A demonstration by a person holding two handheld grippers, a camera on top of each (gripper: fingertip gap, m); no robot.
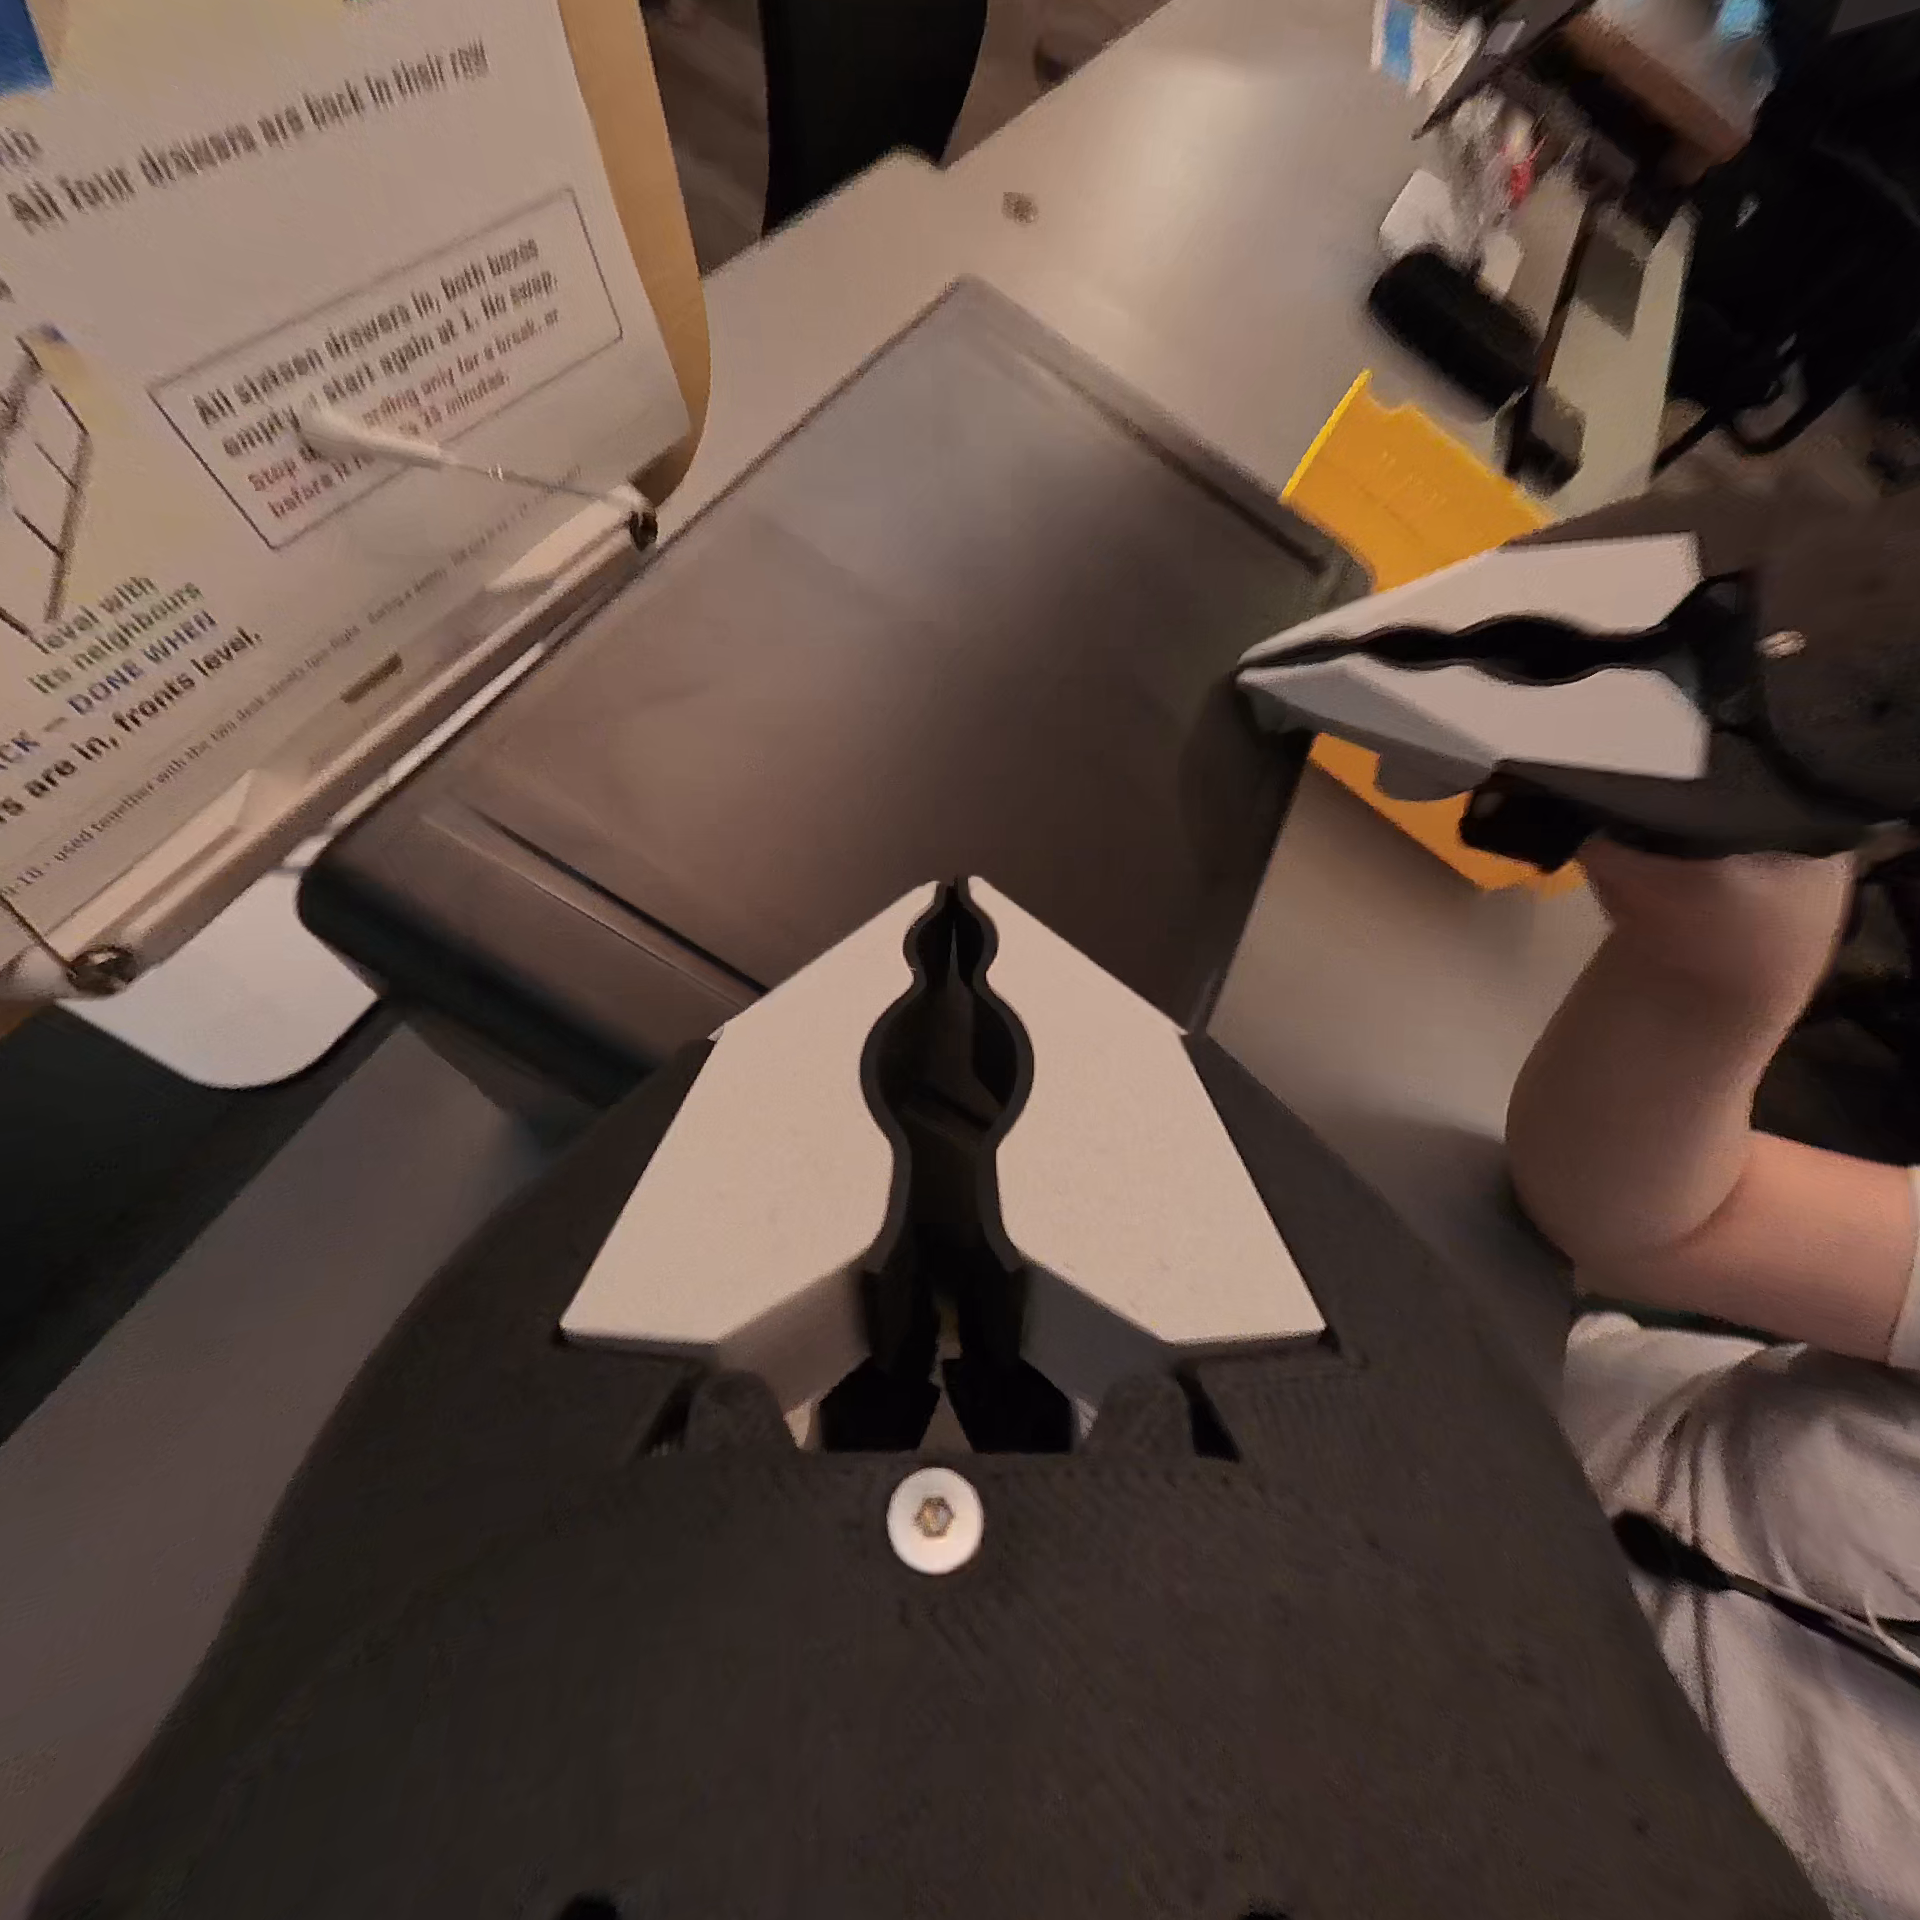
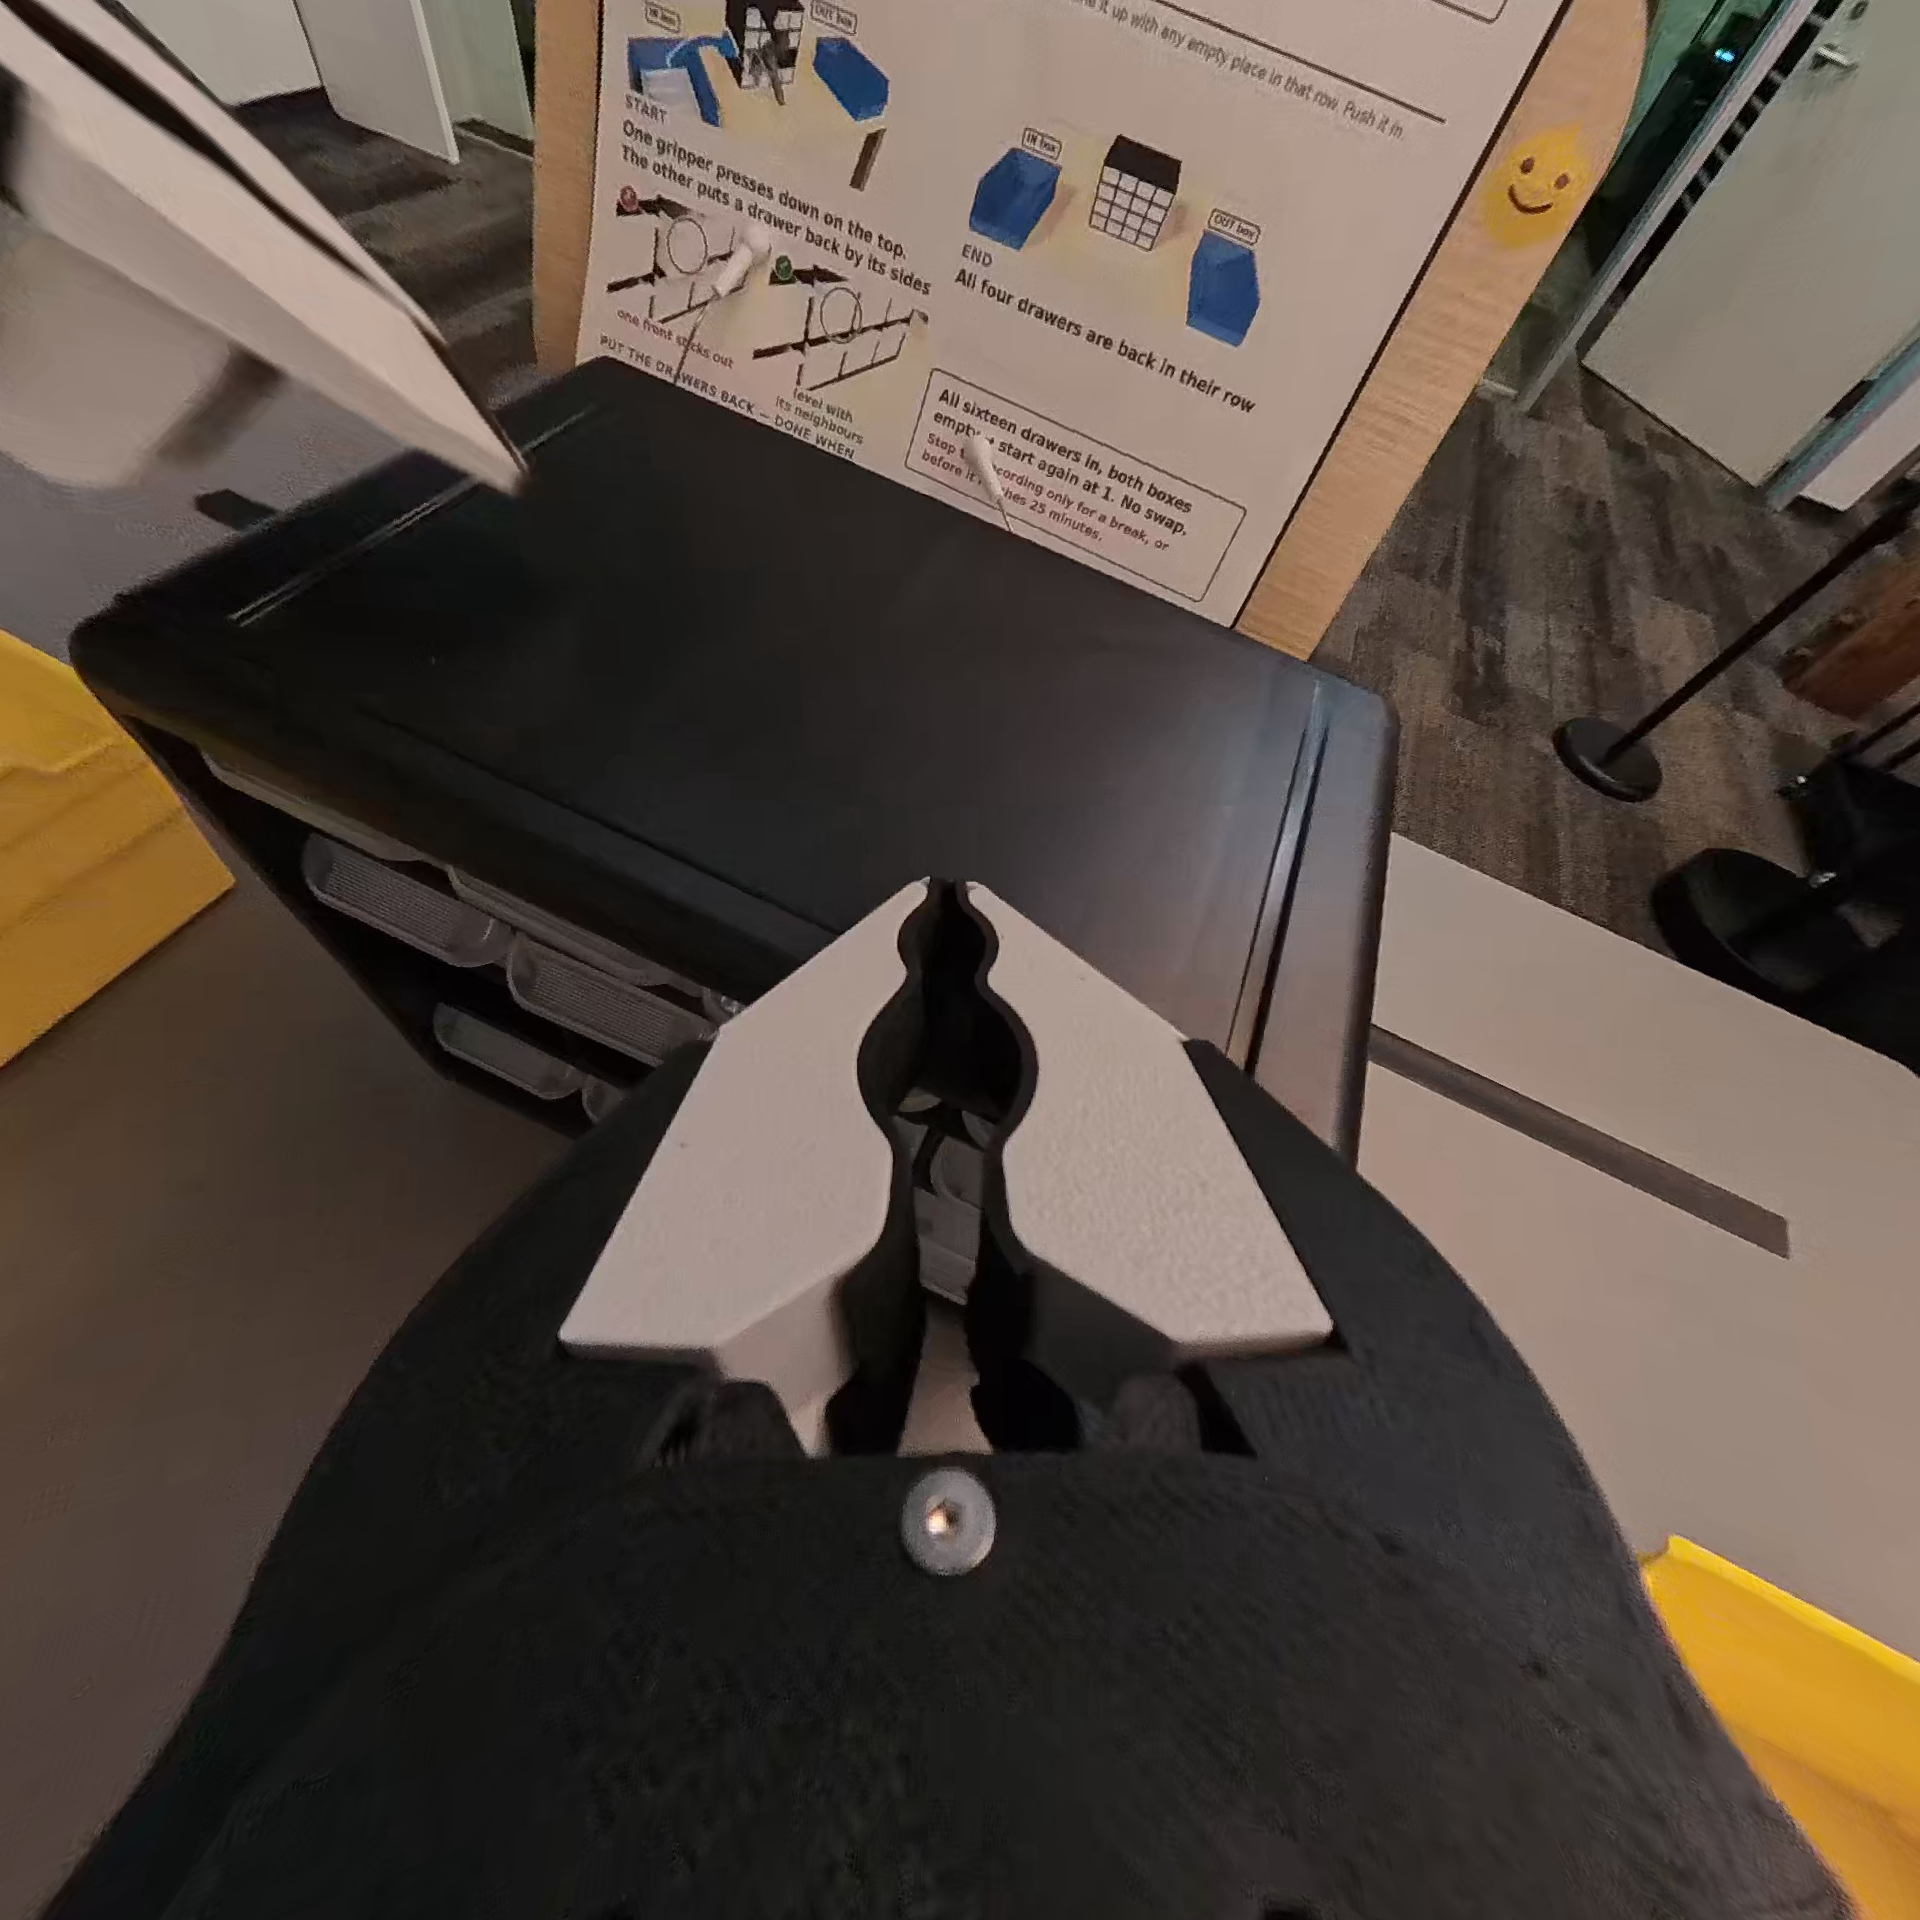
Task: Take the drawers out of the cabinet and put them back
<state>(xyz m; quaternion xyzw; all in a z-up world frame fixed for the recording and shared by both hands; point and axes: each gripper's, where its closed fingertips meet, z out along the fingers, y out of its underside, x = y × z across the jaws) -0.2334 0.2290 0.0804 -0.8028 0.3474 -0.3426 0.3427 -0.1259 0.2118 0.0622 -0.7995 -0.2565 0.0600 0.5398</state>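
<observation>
The black cabinet (image 2: 779,675) stands on the table, seen from above in both views; its top also shows in the left wrist view (image 1: 883,623). Several clear plastic drawers (image 2: 582,987) sit in its front, below my right gripper. My right gripper (image 2: 948,885) is shut and empty, above the cabinet's front edge near its right side; it also shows in the left wrist view (image 1: 1247,675). My left gripper (image 1: 954,883) is shut and empty, over the cabinet top. In the right wrist view its tip (image 2: 499,462) is at the top's far left corner.
An instruction board (image 2: 1039,260) stands right behind the cabinet. Yellow bins sit on either side of it: one to the left (image 2: 83,831), one at the lower right (image 2: 1787,1714). A person's arm (image 1: 1683,1091) holds the right gripper. A stanchion base (image 2: 1605,764) stands on the floor. About 12 centimeters separates my left fingertips from my right.
</observation>
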